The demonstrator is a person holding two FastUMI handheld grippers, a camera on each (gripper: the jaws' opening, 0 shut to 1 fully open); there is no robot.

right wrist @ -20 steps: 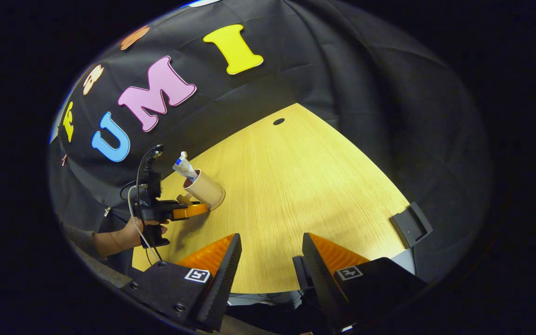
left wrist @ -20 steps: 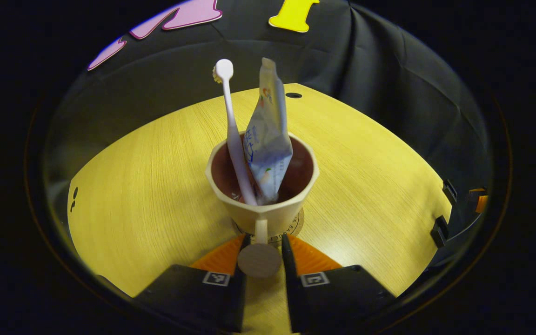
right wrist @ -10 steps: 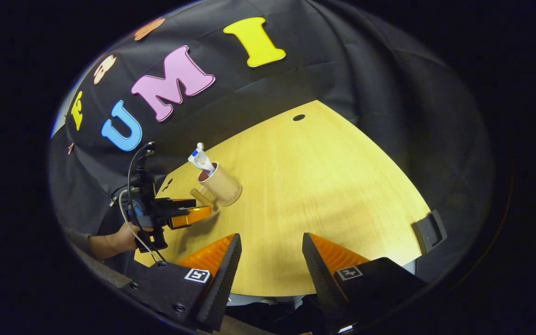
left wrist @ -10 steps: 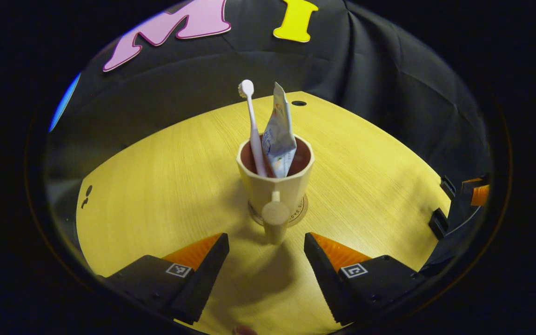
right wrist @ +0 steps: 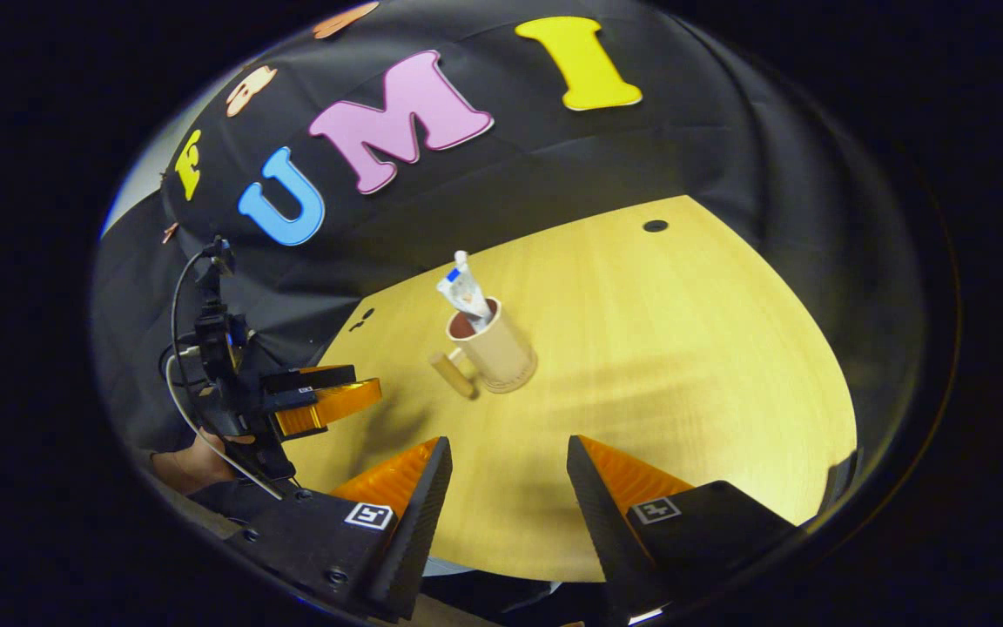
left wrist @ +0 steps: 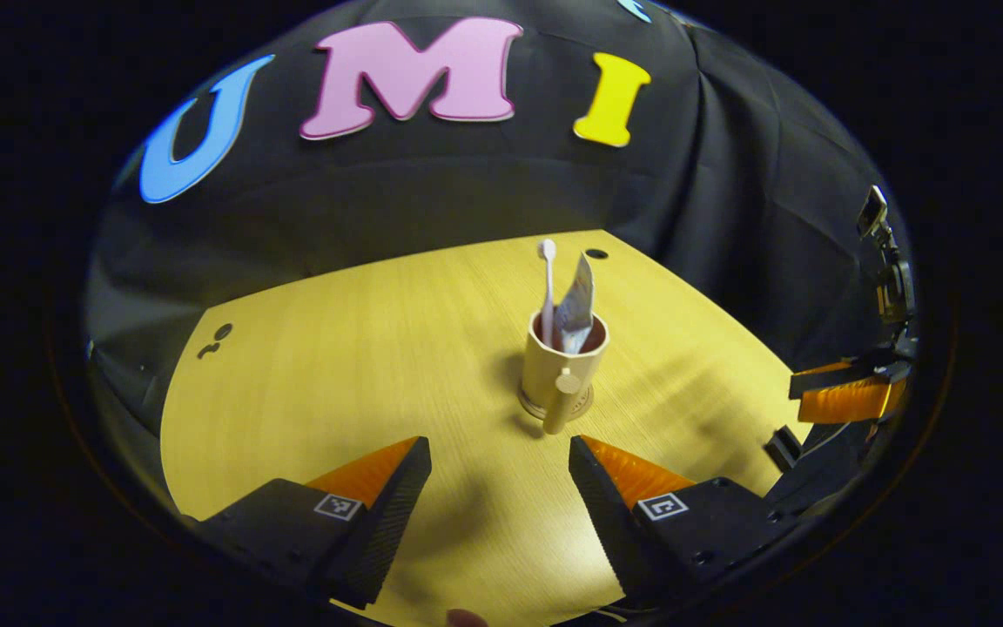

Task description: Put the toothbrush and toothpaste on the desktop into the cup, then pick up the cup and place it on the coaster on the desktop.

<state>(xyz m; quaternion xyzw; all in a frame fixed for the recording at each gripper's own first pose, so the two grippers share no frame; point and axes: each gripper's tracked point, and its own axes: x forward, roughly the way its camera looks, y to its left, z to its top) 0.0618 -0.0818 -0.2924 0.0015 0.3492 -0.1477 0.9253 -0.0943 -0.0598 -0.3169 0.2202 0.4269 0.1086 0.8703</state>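
Backing away since a second ago, when it gripped the handle, the left gripper (left wrist: 497, 466) in the left gripper view now gapes wide and empty, apart from the beige ceramic cup (left wrist: 561, 370) standing on the round cork coaster (left wrist: 586, 404) with the white toothbrush (left wrist: 547, 287) and crumpled white toothpaste tube (left wrist: 576, 305) upright inside. In the right gripper view, the right gripper (right wrist: 501, 470) hangs wide open over the yellow wooden desktop (right wrist: 684, 348), empty, well short of the cup (right wrist: 497, 353).
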